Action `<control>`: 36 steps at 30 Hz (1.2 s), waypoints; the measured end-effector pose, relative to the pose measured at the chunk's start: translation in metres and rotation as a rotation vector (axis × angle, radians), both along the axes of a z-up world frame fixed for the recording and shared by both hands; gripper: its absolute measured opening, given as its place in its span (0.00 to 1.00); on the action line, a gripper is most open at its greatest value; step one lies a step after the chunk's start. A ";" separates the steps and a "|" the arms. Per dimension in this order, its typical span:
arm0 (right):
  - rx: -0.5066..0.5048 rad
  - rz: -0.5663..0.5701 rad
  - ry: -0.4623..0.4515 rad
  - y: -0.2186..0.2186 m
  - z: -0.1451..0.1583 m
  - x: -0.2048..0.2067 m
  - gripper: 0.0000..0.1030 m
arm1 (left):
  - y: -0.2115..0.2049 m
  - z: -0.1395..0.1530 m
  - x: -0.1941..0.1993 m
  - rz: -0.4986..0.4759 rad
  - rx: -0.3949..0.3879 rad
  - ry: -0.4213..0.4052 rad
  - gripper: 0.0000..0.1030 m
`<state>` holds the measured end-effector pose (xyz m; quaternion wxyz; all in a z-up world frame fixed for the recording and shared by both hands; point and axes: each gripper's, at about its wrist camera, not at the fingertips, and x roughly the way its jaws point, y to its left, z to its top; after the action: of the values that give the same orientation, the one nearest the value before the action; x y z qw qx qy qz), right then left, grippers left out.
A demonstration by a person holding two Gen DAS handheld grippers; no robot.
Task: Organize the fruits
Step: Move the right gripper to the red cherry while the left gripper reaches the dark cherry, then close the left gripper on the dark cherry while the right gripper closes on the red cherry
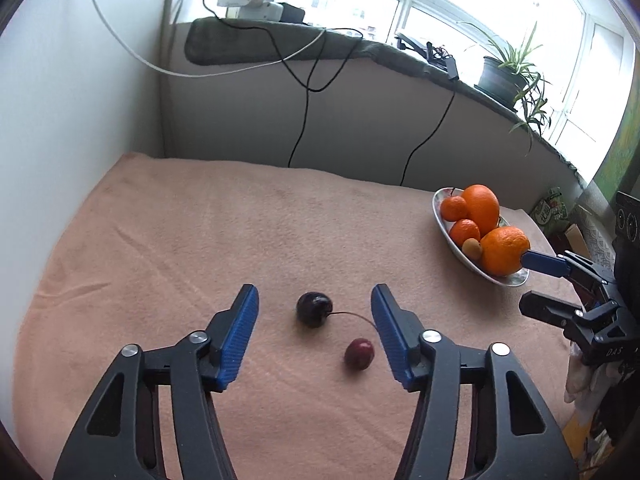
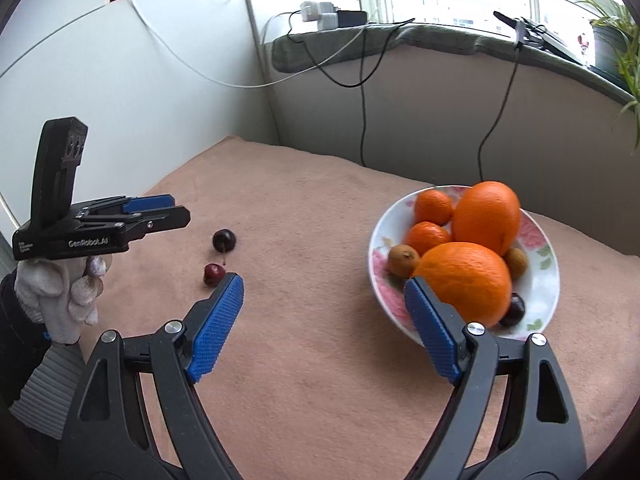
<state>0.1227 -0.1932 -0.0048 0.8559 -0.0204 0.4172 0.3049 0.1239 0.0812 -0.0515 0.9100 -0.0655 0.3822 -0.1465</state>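
Two cherries lie on the pink blanket: a dark one with a long stem and a redder one. My left gripper hovers over them, open, with both cherries between its blue pads, touching neither. In the right wrist view the same cherries lie just ahead of the left gripper. A flowered plate holds two big oranges, two tangerines, small brown fruits and a dark cherry. My right gripper is open and empty beside the plate's near-left rim.
A white wall borders the blanket on the left. Behind it runs a low ledge with a green cloth, hanging cables and a potted plant. A gloved hand holds the left gripper.
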 end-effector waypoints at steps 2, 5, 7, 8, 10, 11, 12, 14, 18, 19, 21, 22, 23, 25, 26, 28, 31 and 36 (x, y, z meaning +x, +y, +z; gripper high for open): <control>0.004 0.042 0.013 0.015 -0.004 -0.002 0.83 | 0.009 -0.006 0.001 0.004 -0.025 0.020 0.49; -0.001 0.105 0.027 0.037 -0.010 -0.005 0.77 | 0.017 -0.016 0.002 -0.001 -0.048 0.050 0.41; -0.006 0.138 0.048 0.051 -0.016 -0.005 0.69 | 0.017 -0.021 0.003 -0.011 -0.065 0.065 0.40; -0.007 0.151 0.058 0.057 -0.019 -0.004 0.62 | 0.016 -0.023 0.003 -0.017 -0.070 0.070 0.40; -0.010 0.183 0.078 0.068 -0.025 -0.005 0.56 | 0.012 -0.026 0.004 -0.038 -0.077 0.077 0.40; -0.014 0.194 0.085 0.074 -0.028 -0.006 0.55 | 0.012 -0.027 0.004 -0.043 -0.076 0.080 0.40; -0.020 0.204 0.090 0.079 -0.031 -0.006 0.54 | 0.010 -0.028 0.006 -0.049 -0.075 0.085 0.40; -0.027 0.219 0.101 0.088 -0.036 -0.004 0.50 | 0.007 -0.030 0.009 -0.061 -0.072 0.091 0.40; -0.034 0.233 0.121 0.102 -0.046 -0.002 0.46 | 0.003 -0.033 0.014 -0.078 -0.068 0.095 0.40; -0.040 0.235 0.121 0.104 -0.049 -0.002 0.46 | 0.002 -0.035 0.016 -0.082 -0.064 0.099 0.40; -0.049 0.235 0.124 0.109 -0.053 -0.002 0.46 | 0.001 -0.037 0.018 -0.084 -0.064 0.105 0.40; -0.050 0.234 0.127 0.111 -0.054 -0.001 0.46 | 0.000 -0.038 0.019 -0.087 -0.062 0.106 0.40; -0.050 0.235 0.133 0.113 -0.055 0.002 0.42 | 0.000 -0.039 0.020 -0.090 -0.060 0.106 0.40; -0.051 0.238 0.139 0.115 -0.058 0.004 0.38 | -0.002 -0.040 0.022 -0.091 -0.059 0.108 0.40; -0.053 0.239 0.139 0.116 -0.059 0.005 0.38 | -0.003 -0.040 0.023 -0.091 -0.057 0.109 0.40; -0.057 0.242 0.138 0.119 -0.059 0.006 0.38 | -0.003 -0.041 0.026 -0.090 -0.053 0.111 0.40; -0.062 0.246 0.138 0.123 -0.060 0.008 0.38 | -0.003 -0.043 0.028 -0.091 -0.051 0.116 0.38; -0.065 0.251 0.143 0.124 -0.062 0.008 0.29 | -0.003 -0.046 0.033 -0.091 -0.054 0.129 0.35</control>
<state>0.1310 -0.0693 -0.0669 0.7780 -0.0781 0.4811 0.3964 0.1568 0.0777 -0.0980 0.8739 -0.0816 0.4385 -0.1933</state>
